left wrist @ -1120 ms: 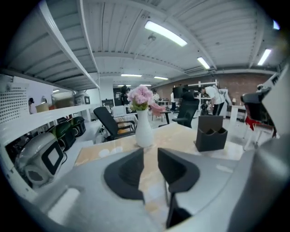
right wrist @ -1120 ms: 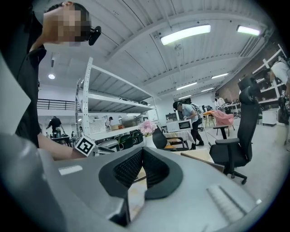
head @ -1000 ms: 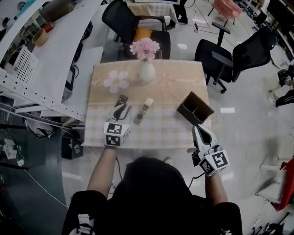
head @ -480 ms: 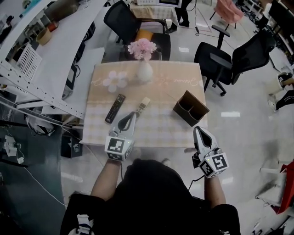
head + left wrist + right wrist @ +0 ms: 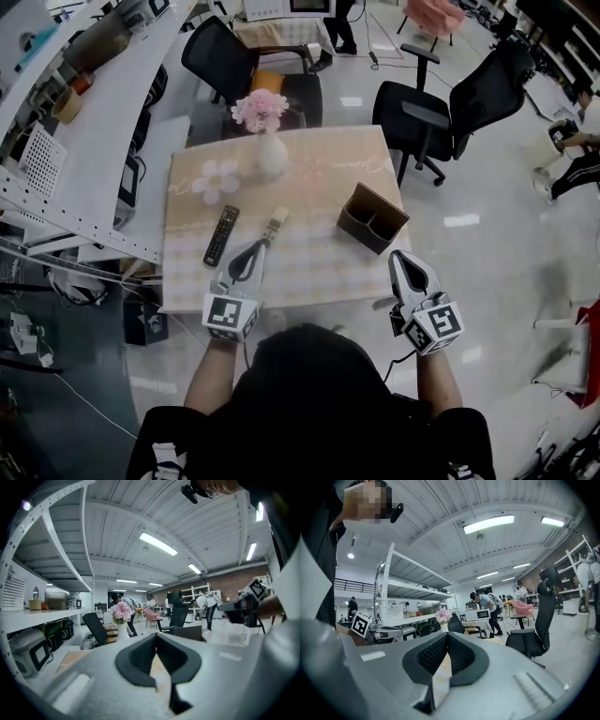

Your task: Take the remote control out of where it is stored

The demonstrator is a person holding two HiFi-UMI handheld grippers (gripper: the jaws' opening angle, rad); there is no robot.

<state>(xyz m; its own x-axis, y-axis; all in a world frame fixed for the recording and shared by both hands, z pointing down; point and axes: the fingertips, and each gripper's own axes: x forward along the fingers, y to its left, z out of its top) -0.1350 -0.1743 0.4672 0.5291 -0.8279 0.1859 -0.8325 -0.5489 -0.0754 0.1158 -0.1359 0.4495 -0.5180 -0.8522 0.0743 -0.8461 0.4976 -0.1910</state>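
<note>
Pink checked cloth covers the small table [image 5: 309, 272] in the middle of this open workshop, with shiny floor all round it.

On the cloth the black remote control [image 5: 221, 234] lies flat and slanted, towards the table's left side, with nothing touching it. Just to its right lies a pale remote control [image 5: 275, 225], also flat on the cloth and slanted the same way. Both are well apart from the brown holder [image 5: 372, 217], which sits tilted near the right edge of the table and shows two dark compartments.

The left gripper [image 5: 261, 247] hovers over the near part of the table, between the two remotes, and its tip comes just short of the near end of the pale one; from above I cannot tell whether they touch. In the left gripper view its jaws meet at the tip with nothing between them. The right gripper [image 5: 403, 256] is held at the near right corner of the table, just this side of the holder and apart from it. In the right gripper view its jaws are together too, and empty.

Farther back on the cloth a white vase [image 5: 272, 157] stands upright with pink flowers [image 5: 260, 108] in it, and a white flower-shaped mat [image 5: 217, 178] lies beside it to the left. Black office chairs [image 5: 441, 103] stand beyond the table. A long white workbench [image 5: 84, 150] runs along the left side of the room.
</note>
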